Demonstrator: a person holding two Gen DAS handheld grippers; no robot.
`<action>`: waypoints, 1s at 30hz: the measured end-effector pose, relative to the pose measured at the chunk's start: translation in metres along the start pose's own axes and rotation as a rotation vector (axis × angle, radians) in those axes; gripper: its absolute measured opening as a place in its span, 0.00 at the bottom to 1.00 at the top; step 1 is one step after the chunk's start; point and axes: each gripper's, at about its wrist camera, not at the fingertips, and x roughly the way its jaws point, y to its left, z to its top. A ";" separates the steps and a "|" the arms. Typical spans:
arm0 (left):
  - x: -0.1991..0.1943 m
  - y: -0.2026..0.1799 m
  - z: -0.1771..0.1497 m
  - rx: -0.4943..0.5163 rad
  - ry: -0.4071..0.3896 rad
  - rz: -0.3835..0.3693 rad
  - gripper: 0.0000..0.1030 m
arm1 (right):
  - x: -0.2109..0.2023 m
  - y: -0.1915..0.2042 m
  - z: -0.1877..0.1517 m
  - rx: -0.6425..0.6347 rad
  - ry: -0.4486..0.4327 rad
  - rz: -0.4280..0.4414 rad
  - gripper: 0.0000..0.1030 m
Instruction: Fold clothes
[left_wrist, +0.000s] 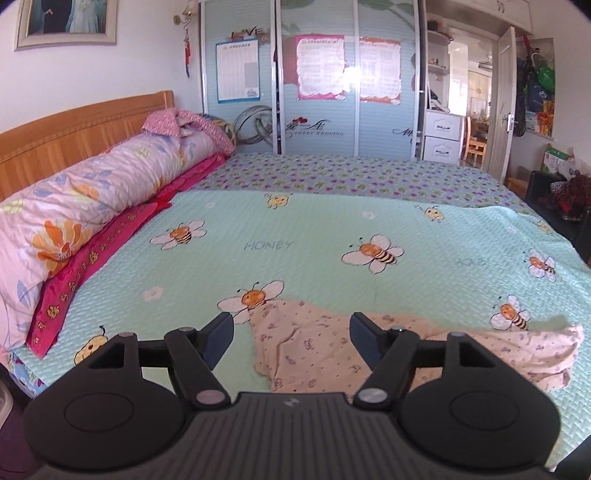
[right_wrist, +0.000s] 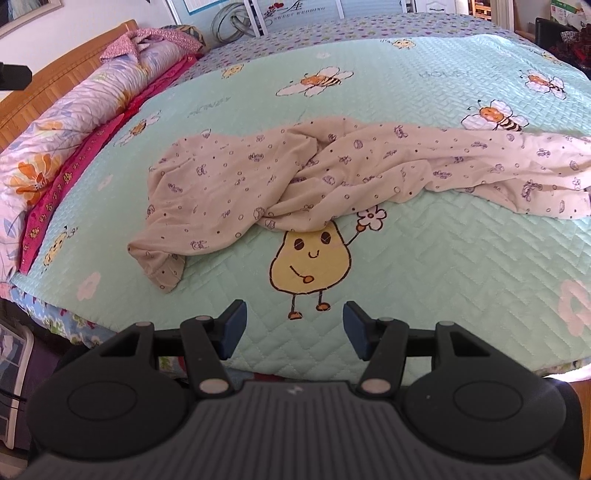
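A cream garment (right_wrist: 332, 173) with small purple prints lies crumpled and stretched sideways across the green bee-pattern bedspread (right_wrist: 443, 258). One narrow end with a cuff (right_wrist: 159, 266) points toward the near left edge. My right gripper (right_wrist: 294, 330) hovers open over the bed's near edge, short of the garment, nothing between its fingers. In the left wrist view the same garment (left_wrist: 314, 350) lies just beyond and beneath my left gripper (left_wrist: 291, 339), which is open and holds nothing.
A rolled floral quilt (left_wrist: 92, 206) and a red patterned cloth (left_wrist: 92, 266) lie along the wooden headboard (left_wrist: 74, 129) at left. Sliding wardrobe doors (left_wrist: 314, 92) stand behind the bed. An open doorway (left_wrist: 480, 110) and a dark chair (left_wrist: 554, 199) are at right.
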 end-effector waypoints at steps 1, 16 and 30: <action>-0.002 -0.002 0.001 0.003 -0.004 -0.003 0.70 | -0.003 0.000 0.000 0.002 -0.006 -0.001 0.58; -0.012 -0.038 0.015 0.045 -0.041 -0.036 0.71 | -0.026 -0.030 -0.002 0.072 -0.056 -0.023 0.59; -0.021 -0.046 0.022 0.071 -0.067 -0.045 0.71 | -0.024 -0.033 -0.004 0.090 -0.053 0.000 0.59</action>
